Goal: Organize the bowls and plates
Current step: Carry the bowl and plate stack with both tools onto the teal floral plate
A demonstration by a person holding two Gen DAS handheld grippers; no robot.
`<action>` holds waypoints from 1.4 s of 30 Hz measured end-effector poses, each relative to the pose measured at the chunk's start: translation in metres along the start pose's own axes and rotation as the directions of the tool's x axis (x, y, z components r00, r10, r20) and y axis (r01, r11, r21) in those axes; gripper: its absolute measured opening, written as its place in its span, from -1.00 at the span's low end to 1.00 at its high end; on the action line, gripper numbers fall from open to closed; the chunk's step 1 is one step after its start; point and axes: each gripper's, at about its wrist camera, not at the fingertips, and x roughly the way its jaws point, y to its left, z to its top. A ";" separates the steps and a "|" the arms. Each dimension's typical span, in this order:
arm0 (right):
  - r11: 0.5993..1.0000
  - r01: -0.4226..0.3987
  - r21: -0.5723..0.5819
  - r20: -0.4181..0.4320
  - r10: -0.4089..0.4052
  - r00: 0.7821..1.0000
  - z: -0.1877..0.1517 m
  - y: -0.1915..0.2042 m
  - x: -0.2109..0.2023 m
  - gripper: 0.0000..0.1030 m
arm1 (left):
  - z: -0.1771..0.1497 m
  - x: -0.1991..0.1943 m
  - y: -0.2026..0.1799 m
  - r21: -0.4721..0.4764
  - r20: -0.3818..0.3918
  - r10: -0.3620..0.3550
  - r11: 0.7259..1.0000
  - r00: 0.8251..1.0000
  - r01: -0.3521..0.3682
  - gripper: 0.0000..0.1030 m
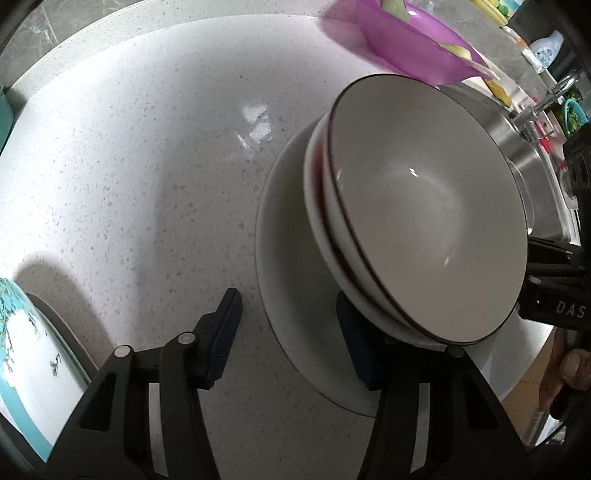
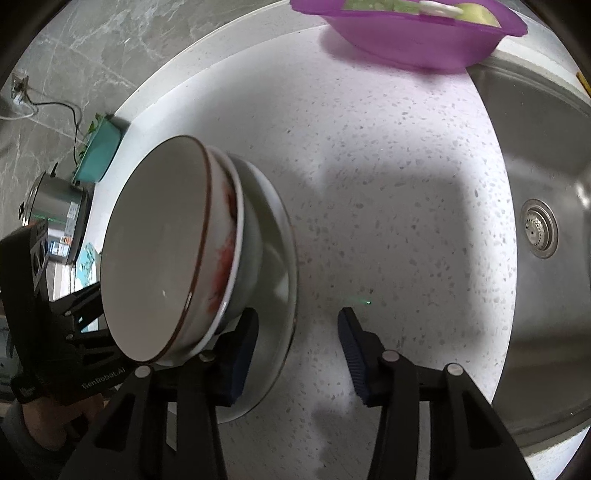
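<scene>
A stack of two white bowls with dark brown rims [image 1: 428,210] sits on a large white plate [image 1: 284,266] on the speckled white counter. The stack also shows in the right wrist view [image 2: 159,251], on the plate [image 2: 277,295]; the lower bowl has red marks. My left gripper [image 1: 291,332] is open, its jaws straddling the plate's near rim, one finger under the bowls. My right gripper [image 2: 299,354] is open, straddling the plate's opposite rim. A teal-rimmed floral plate [image 1: 29,369] lies at the left.
A purple basin [image 2: 406,33] with green vegetables stands at the back of the counter. A steel sink [image 2: 546,221] lies to the right. A steel pot [image 2: 55,218] and a teal tray [image 2: 99,151] stand at the left.
</scene>
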 end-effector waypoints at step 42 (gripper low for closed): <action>0.988 -0.031 -0.150 0.073 0.043 0.996 -0.019 0.059 -0.038 -0.62 | -0.037 -0.082 0.010 -0.025 0.126 0.020 1.000 0.992 -0.017 -0.67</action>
